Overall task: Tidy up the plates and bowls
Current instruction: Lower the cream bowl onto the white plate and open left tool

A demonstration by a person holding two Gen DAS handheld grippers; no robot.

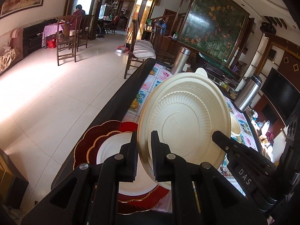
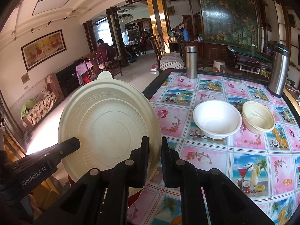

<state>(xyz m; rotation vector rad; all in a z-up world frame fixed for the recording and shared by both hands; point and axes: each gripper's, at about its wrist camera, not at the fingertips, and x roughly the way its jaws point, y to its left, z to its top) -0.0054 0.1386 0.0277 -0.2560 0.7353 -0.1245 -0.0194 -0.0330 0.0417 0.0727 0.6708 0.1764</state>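
Note:
A cream round plate [image 1: 187,116] with a ribbed underside and a small tab is held up on edge, tilted, between both grippers. My left gripper [image 1: 144,138] is shut on its left rim. My right gripper [image 2: 154,140] is shut on the opposite rim of the same cream plate [image 2: 108,123]. Below it, at the table's left corner, a white plate [image 1: 112,146] lies on a red scalloped plate [image 1: 97,131] with gold trim. A white bowl [image 2: 217,120] and a cream basket bowl [image 2: 258,118] stand side by side on the table.
The table [image 2: 206,159] has a colourful patterned cloth and a dark rim. A slim steel flask [image 2: 190,61] stands at its far edge and a larger steel jug [image 2: 279,69] at the far right. Wooden chairs [image 1: 65,43] and a seated person [image 1: 77,13] are across the tiled floor.

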